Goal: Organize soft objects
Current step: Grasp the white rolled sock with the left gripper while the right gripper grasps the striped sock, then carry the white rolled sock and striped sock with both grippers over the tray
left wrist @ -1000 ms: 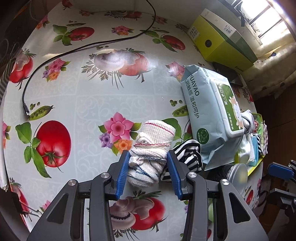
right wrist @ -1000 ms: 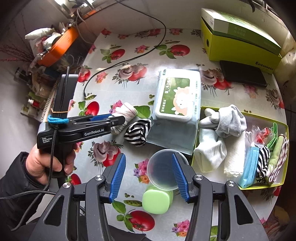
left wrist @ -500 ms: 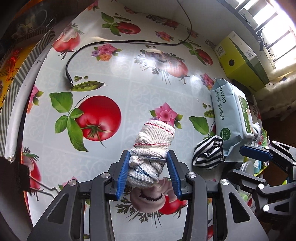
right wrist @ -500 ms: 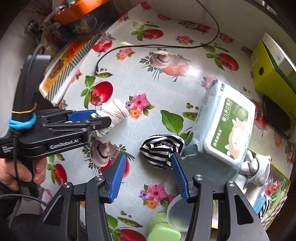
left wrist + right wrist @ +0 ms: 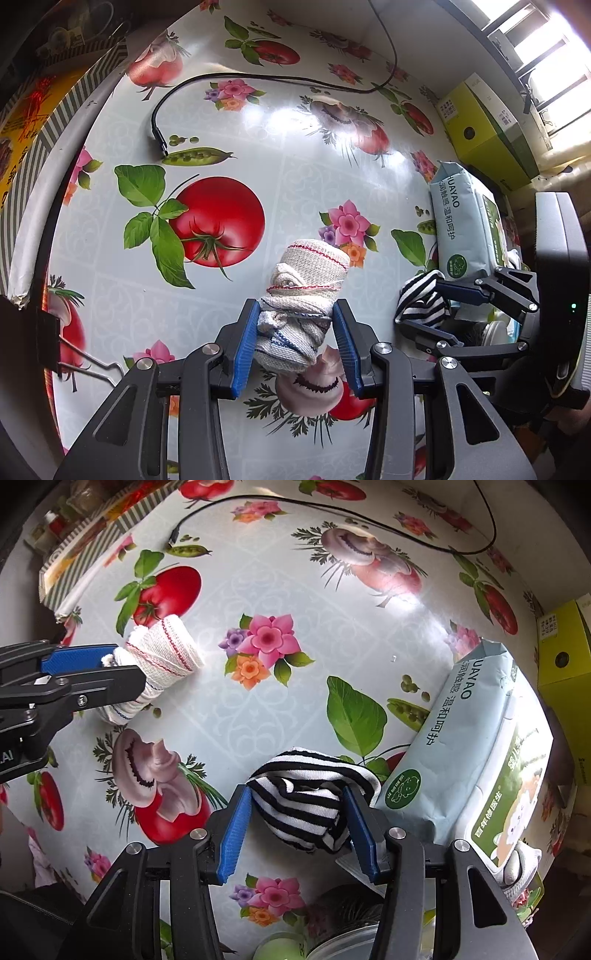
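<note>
The left tongs are clamped on a rolled white cloth, a coarse woven bundle with thin red and blue stitch lines, its ribbed blue pads pressing both flanks. The roll lies on the worktop, just beside the printed pink flower.

The right tongs straddle a black-and-white striped sock, a soft knitted ball with a folded cuff. Their jaws have just been closing with the sock between them; the right pad touches the knit, but whether the left pad presses cannot be told. The sock sits near the same flower, on its wipes-pack side, touching the pale blue wipes pack, a glossy plastic pouch with a green lid label.

The worktop is covered in shiny oilcloth printed with tomatoes, mushrooms, pea pods and flowers, showing glare patches. A black cable curves across it beyond the flower. A yellow-green carton stands past the wipes pack, beneath a bright window.
</note>
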Available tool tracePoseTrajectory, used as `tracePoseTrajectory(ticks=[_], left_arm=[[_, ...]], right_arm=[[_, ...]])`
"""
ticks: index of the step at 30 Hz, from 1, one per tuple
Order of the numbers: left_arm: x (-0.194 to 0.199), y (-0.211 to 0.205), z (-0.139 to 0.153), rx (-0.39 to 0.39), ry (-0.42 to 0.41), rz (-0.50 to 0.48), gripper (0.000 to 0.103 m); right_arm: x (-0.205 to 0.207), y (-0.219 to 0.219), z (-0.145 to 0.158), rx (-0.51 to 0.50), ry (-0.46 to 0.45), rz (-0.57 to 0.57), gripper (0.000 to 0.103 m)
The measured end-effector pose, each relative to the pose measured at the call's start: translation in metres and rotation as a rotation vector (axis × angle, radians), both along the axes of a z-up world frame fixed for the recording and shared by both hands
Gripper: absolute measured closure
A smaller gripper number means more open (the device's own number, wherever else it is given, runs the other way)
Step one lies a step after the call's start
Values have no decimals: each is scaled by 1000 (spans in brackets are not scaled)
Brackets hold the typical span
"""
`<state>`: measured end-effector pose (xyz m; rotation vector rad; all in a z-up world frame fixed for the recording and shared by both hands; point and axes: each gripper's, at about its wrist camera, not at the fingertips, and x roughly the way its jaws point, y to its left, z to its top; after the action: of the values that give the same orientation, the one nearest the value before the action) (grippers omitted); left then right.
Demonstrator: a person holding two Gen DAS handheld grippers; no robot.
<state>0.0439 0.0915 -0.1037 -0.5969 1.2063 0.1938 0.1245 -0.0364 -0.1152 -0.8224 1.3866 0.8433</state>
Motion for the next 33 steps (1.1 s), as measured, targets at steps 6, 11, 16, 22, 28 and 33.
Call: tracePoseTrajectory(ticks=[6, 11, 16, 22, 28, 33], left_arm=[[0, -3, 1, 11, 7, -10, 61], [0, -6, 4, 22, 8, -11, 61], [0, -6, 16, 30, -13, -9, 61], [2, -12, 37, 31, -55, -20, 61], [3, -27, 56, 33, -84, -54, 61], [6, -40, 65, 34, -98, -86, 61]], right_arm=[[0, 0, -2, 7, -7, 12, 85], [-4, 4, 8, 54, -1, 5, 89], [-3, -6, 46, 178, 8, -51, 90], [2, -31, 89, 304, 14, -151, 90], [-6, -60, 119, 368, 8, -219, 90], [-13, -85, 129, 384, 0, -258, 90]])
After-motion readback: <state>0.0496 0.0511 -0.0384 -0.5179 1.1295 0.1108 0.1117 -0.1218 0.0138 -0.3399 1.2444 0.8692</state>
